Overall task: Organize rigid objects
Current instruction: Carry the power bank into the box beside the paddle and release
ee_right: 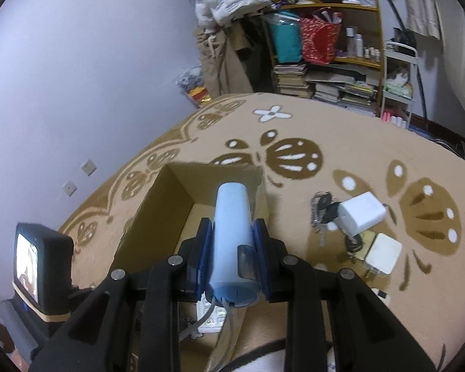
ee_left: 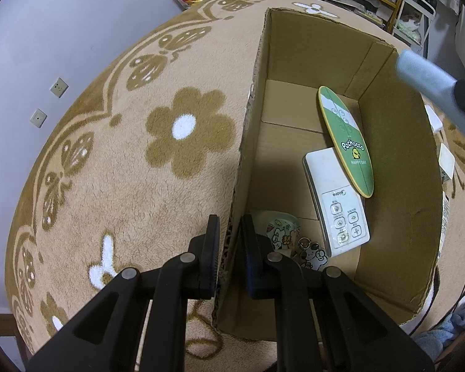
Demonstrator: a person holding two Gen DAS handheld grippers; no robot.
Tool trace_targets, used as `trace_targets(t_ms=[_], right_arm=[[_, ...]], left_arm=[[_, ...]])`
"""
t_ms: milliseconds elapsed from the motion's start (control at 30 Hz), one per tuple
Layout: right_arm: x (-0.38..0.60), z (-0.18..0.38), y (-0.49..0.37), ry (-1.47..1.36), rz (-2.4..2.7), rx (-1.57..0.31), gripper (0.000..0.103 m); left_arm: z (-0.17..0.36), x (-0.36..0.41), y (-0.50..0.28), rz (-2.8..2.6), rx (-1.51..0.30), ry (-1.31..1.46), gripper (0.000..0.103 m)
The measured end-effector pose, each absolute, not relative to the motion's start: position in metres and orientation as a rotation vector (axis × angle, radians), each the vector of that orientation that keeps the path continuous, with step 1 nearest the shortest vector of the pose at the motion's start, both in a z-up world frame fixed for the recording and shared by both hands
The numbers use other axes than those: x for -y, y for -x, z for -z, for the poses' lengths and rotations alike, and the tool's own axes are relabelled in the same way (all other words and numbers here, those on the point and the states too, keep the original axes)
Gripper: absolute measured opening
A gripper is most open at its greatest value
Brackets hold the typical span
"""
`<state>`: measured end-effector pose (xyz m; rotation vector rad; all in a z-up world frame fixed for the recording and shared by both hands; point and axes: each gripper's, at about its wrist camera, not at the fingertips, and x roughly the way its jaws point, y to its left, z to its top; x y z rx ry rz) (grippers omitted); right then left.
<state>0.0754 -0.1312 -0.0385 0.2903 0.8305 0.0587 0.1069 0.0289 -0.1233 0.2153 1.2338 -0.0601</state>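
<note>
**Left clamps box wall; right carries blue tube over box**

Left gripper (ee_left: 229, 248): jaws nearly shut, pinching the near-left wall of the cardboard box (ee_left: 294, 46), one pad outside, one inside. Points steeply down.

Right gripper (ee_right: 232, 248): jaws narrowed onto a pale blue tube (ee_right: 231, 226), pads pressing both its sides. Tube lies along the fingers, rounded end forward, above the box's open top. A thin cord hangs from its near end. In the left view the tube shows at the box's far-right rim (ee_left: 424, 71), blurred.

Inside box: white remote (ee_left: 341, 210) flat on the floor; green oval board (ee_left: 347, 142) leaning across its upper end; a printed cup (ee_left: 279, 229) and cartoon charms (ee_left: 313, 254) in the near corner.

Box stands on a tan flower-patterned rug (ee_left: 124, 155). Right of the box, on the rug: keys (ee_right: 322, 214), white charger (ee_right: 361, 212), white square adapter (ee_right: 383, 252).
</note>
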Motion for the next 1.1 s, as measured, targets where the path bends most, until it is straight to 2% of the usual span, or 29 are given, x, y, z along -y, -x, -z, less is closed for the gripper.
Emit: trace_targets(t_ms=[767, 900, 1100], right_arm=[[0.083, 0.082, -0.095, -0.086, -0.087, -0.952, 0.029], [0.083, 0.079, -0.094, -0.069, -0.084, -0.934, 0.025], [0.087, 0.069, -0.090, -0.080, -0.088, -0.915, 0.026]], left_arm=[[0.122, -0.030, -0.107, 0.062, -1.235, -0.204, 0.014], [0.122, -0.030, -0.107, 0.060, -1.235, -0.206, 0.014], [0.123, -0.030, -0.108, 0.056, -1.234, -0.211, 0.015]])
